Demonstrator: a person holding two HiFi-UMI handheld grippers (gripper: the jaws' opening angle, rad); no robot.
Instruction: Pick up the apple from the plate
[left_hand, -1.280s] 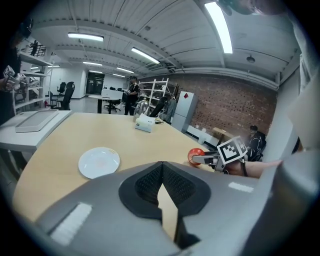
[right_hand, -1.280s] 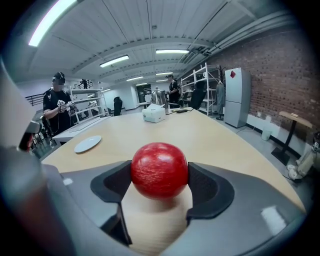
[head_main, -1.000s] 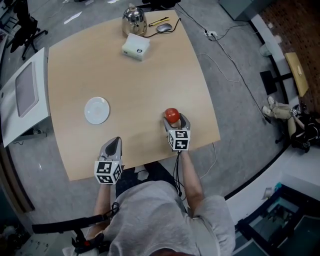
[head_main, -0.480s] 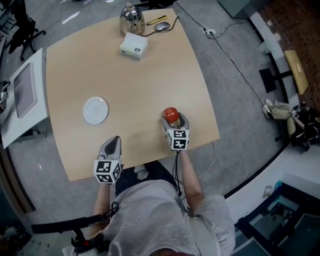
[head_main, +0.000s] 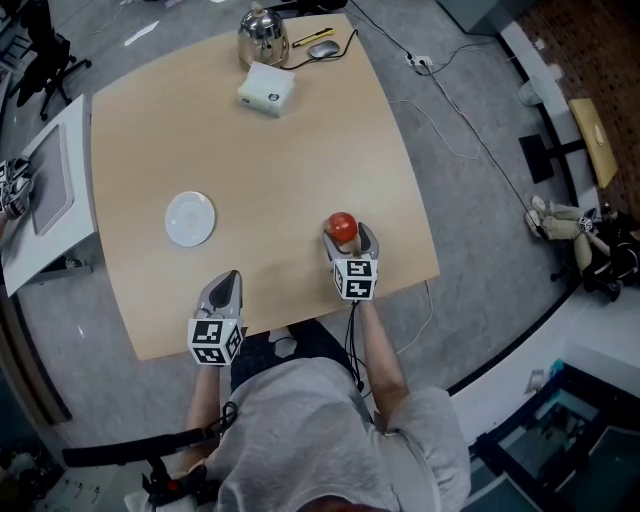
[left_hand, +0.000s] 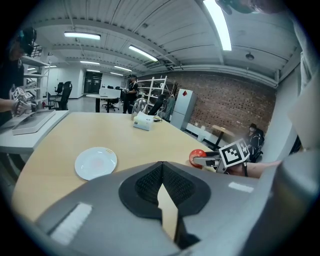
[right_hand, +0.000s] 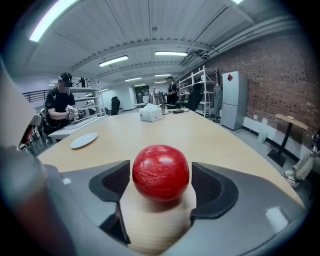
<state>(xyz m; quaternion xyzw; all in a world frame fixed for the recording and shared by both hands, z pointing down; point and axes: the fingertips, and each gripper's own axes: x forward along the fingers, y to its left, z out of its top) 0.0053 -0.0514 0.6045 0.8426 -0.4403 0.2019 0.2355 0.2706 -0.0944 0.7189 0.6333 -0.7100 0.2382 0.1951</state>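
A red apple (head_main: 342, 226) rests on the wooden table near its front right edge. It lies between the jaws of my right gripper (head_main: 348, 238), which are opening. In the right gripper view the apple (right_hand: 160, 171) fills the space between the dark pads (right_hand: 114, 184), with a thin gap on each side. The empty white plate (head_main: 190, 219) lies to the left, apart from the apple. My left gripper (head_main: 228, 285) hovers at the front edge, shut on nothing, its pads (left_hand: 148, 184) meeting.
A steel kettle (head_main: 263, 37), a white box (head_main: 267, 88), a mouse (head_main: 323, 48) and a yellow pen (head_main: 315, 40) sit at the table's far side. A white side table (head_main: 45, 190) stands left. Cables trail over the floor at right.
Both my grippers have stayed in place with the apple still between the right jaws. A marked gripper in another person's hand has come into view at the left edge.
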